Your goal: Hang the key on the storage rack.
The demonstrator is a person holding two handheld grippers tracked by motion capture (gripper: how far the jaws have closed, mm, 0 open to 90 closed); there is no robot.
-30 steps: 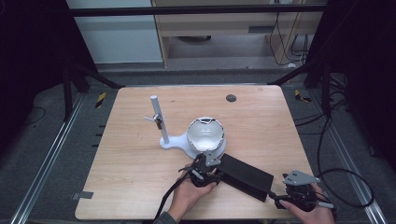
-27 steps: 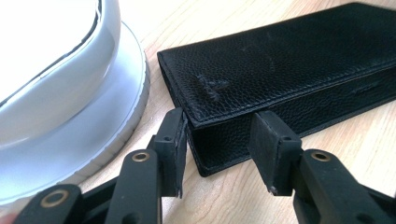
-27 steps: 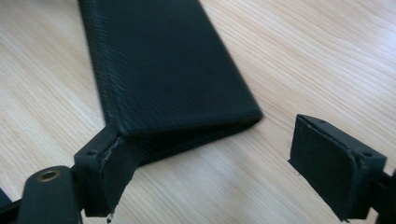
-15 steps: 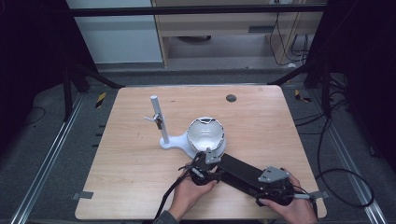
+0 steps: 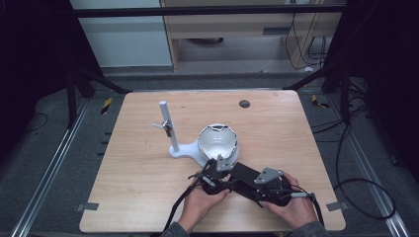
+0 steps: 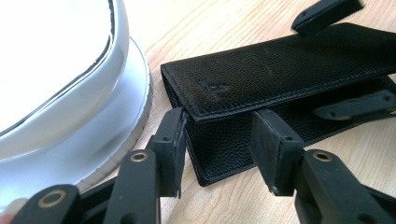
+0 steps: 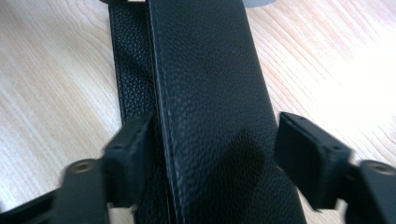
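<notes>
Black leather wallet (image 5: 245,178) on wooden table (image 5: 133,168), one gripper at each end.

Wallet lies just beside white round stand (image 5: 217,144), near the table's front edge. Left gripper (image 6: 217,142): jaws wide, straddling the wallet's end corner. Right gripper (image 7: 212,161): jaws wide either side of the wallet, not clamped.

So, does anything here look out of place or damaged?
Nothing looks damaged or spilled. One small oddity: the black wallet lies with its flap slightly ajar, one corner close beside the white base of the stand. Both the left gripper and the right gripper straddle it, open.
</notes>
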